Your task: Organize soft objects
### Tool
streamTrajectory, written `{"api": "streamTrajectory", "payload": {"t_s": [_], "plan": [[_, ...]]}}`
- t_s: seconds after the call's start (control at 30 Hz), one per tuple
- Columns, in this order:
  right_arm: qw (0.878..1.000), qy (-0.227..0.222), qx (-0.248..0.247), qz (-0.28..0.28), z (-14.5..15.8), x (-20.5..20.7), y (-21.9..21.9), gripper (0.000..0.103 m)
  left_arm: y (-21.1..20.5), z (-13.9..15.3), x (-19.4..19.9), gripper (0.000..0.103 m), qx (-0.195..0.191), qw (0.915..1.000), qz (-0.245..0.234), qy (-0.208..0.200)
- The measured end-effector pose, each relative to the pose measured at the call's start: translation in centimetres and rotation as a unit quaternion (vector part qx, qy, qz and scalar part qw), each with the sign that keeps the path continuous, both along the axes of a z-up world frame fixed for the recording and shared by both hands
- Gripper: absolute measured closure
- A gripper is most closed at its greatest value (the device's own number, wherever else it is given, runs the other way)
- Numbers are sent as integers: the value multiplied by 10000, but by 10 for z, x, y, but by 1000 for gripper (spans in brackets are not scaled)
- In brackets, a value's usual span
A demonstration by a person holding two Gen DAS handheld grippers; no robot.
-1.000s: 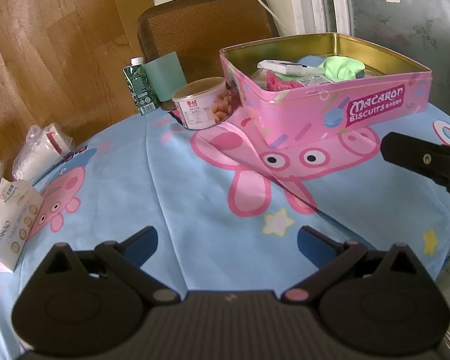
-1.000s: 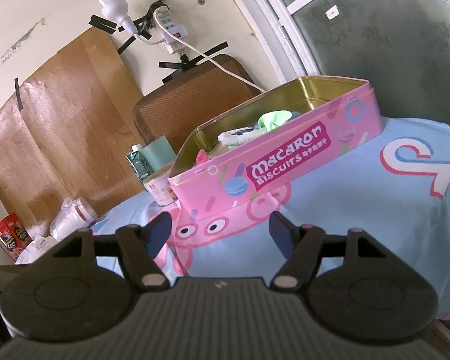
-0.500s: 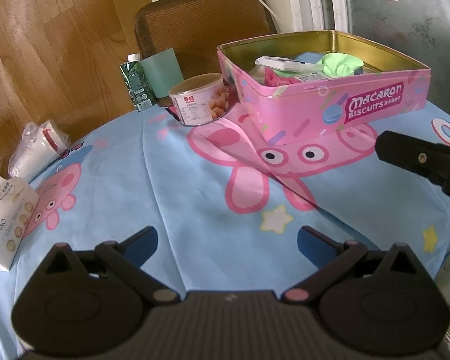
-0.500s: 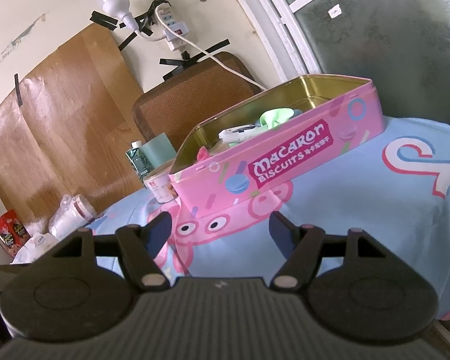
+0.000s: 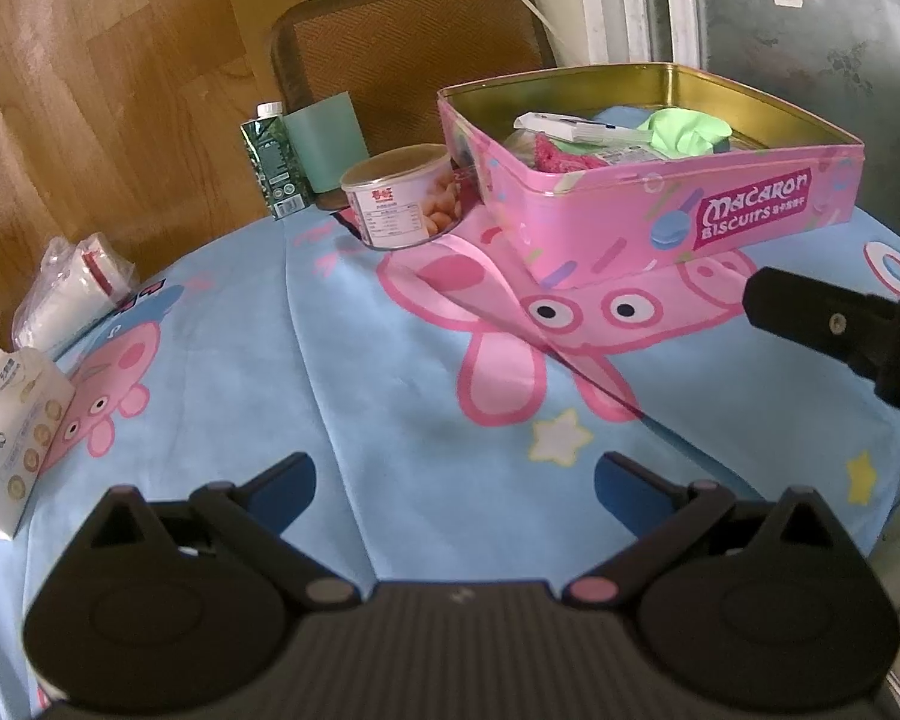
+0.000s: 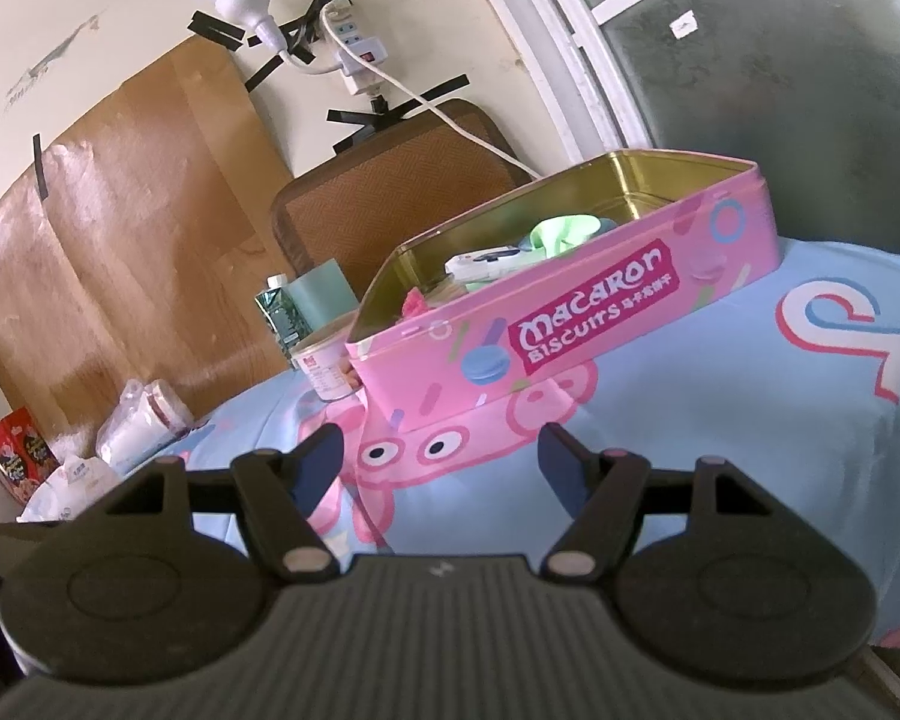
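Note:
A pink "Macaron Biscuits" tin (image 5: 750,216) stands open at the far right of the table; it also shows in the right wrist view (image 6: 594,324). Inside lie a green soft item (image 5: 687,131), a dark pink knitted item (image 5: 561,157) and a white packet (image 5: 570,125). My left gripper (image 5: 455,480) is open and empty above the blue cartoon tablecloth (image 5: 360,372), well short of the tin. My right gripper (image 6: 439,459) is open and empty, hovering just in front of the tin; its black body shows at the right of the left wrist view (image 5: 840,330).
A snack tub (image 5: 399,195), a green carton (image 5: 273,165) and a teal cup (image 5: 327,141) stand left of the tin. A bag of white items (image 5: 72,294) and a tissue pack (image 5: 12,420) lie at the left edge. A brown chair (image 5: 408,60) stands behind the table.
Both views shifted only slightly; the left gripper drifted a little left and down. Both grippers stay open and empty.

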State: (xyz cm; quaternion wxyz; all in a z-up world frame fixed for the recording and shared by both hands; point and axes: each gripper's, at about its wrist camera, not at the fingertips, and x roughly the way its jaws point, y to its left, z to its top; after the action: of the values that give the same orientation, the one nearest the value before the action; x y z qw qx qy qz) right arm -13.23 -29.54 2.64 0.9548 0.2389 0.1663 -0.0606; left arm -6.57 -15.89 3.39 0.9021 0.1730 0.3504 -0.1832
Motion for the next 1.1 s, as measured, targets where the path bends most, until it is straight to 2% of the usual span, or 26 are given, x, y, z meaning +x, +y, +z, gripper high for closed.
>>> {"api": "streamTrajectory", "payload": {"t_s": [0.47, 1.1], "plan": [[9992, 88, -371, 84, 12, 9, 26, 29, 28, 5, 8, 0, -417, 9990, 167, 60], [9938, 242, -1039, 303, 26, 25, 83, 29, 88, 14, 16, 0, -1204, 9920, 384, -32]]}}
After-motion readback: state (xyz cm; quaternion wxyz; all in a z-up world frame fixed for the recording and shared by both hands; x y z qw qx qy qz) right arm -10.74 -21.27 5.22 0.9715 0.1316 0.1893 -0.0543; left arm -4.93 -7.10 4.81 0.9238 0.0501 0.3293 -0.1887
